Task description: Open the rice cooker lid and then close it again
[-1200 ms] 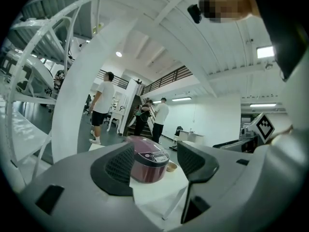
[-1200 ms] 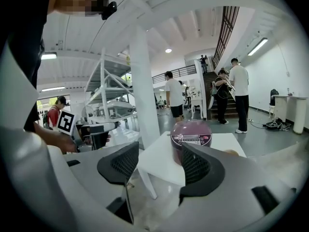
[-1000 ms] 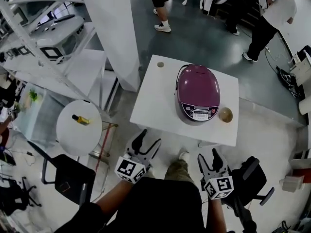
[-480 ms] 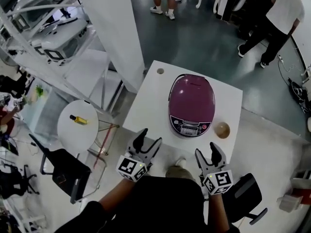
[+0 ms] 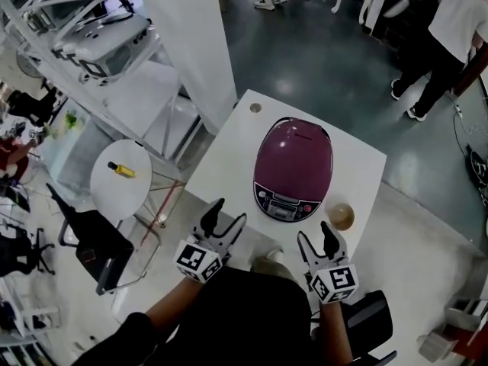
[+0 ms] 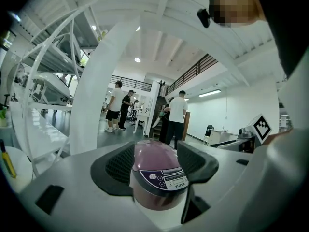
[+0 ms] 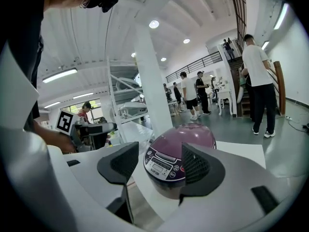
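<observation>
Both empty, fingers spread: left gripper [image 5: 229, 213] and right gripper [image 5: 316, 238], side by side before rice cooker [image 5: 293, 162].

Left gripper [image 5: 229, 214]: at 7 o'clock in the head view, jaws apart, empty, pointing toward 1 o'clock.
Right gripper [image 5: 316, 235]: at 5 o'clock, jaws apart, empty, pointing toward 12 o'clock.
Forearms [image 5: 164, 302]: bare, level with each other.

1. Shiny dark grey floor [image 5: 320, 52], fat white pillar [image 5: 194, 36] right next to the white table [image 5: 221, 174].
2. White racks [image 5: 91, 36] on the left, round side table [image 5: 114, 197] and black chair [image 5: 95, 242] nearby.
3. Round ceiling lights [image 7: 154, 24] on.
</observation>
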A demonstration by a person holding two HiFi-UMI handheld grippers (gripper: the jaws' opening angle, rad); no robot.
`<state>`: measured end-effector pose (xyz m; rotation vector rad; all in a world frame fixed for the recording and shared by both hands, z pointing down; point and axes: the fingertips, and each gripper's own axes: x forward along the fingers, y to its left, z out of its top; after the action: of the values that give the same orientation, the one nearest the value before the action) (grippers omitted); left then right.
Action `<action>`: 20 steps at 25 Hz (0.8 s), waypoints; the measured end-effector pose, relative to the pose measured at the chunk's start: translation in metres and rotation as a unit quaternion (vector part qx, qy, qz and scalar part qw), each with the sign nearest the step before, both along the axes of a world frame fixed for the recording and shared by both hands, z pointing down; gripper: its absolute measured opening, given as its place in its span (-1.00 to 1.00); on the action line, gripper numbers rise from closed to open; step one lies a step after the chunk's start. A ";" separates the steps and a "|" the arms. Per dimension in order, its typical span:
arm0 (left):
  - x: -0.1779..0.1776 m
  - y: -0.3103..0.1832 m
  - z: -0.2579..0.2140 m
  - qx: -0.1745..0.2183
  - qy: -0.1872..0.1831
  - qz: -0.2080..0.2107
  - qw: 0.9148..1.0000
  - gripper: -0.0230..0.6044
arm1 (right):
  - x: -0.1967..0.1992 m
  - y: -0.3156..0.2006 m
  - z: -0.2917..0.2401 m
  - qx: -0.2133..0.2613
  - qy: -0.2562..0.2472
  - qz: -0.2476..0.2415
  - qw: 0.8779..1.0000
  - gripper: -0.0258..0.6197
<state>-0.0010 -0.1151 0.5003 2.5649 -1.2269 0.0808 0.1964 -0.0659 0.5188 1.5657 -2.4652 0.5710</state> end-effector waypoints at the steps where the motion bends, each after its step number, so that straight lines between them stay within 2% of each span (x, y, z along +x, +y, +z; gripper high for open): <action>1: 0.002 0.001 -0.001 0.000 -0.001 -0.004 1.000 -0.12 | 0.001 -0.003 0.001 -0.002 0.000 -0.007 1.000 -0.16; 8: 0.004 -0.003 -0.003 -0.006 -0.007 -0.025 1.000 -0.12 | -0.004 -0.025 0.005 -0.018 0.004 -0.039 0.999 -0.20; 13: 0.003 -0.010 0.006 -0.026 0.002 -0.007 1.000 -0.12 | -0.007 -0.035 0.012 -0.033 0.015 -0.014 0.999 -0.85; 16: 0.004 -0.018 0.003 -0.022 0.008 0.012 1.000 -0.12 | -0.019 -0.041 0.017 -0.045 0.021 -0.019 0.999 -0.91; 20: 0.003 -0.026 0.002 -0.018 0.018 0.024 0.999 -0.12 | -0.027 -0.052 0.033 -0.064 0.063 -0.041 0.995 -0.91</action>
<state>0.0018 -0.1416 0.5023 2.5535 -1.1394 0.0656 0.1691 -0.1177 0.5522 1.4003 -2.3382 0.5846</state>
